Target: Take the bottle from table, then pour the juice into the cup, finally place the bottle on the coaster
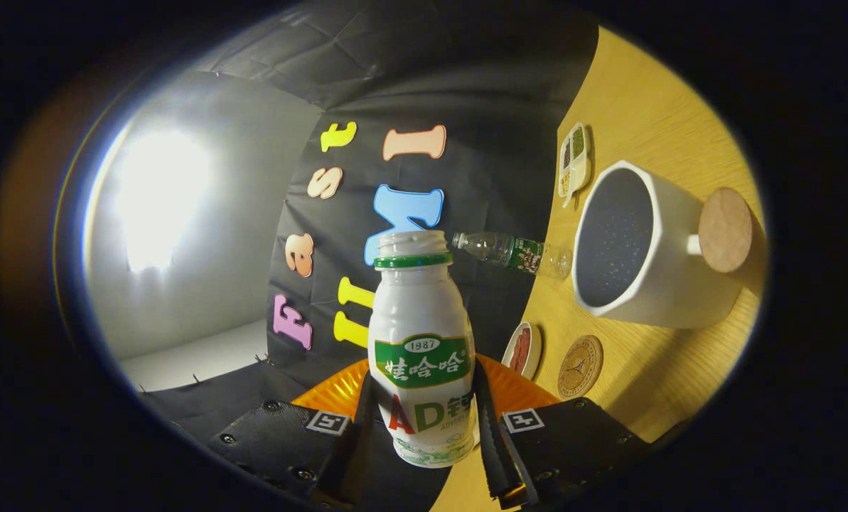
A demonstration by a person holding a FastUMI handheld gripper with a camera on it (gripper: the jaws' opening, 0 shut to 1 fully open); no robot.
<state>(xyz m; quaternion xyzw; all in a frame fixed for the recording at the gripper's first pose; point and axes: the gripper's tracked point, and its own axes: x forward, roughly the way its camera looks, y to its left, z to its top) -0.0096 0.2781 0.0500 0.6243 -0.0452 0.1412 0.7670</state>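
Two fingers (362, 427) of the gripper (424, 434) pinch the lower body of the white bottle (421, 348) from both sides; its cap is off and its mouth open. The view is rolled, so the wooden desk (651, 121) runs along one side. Beyond the fingers, the white cup (644, 249) stands on the desk, its dark interior speckled; contents cannot be determined. A round coaster (580, 366) lies nearer the gripper, beside a small dish (522, 350). A clear plastic bottle (512, 252) and a divided tray (574, 162) occupy the desk's far edge.
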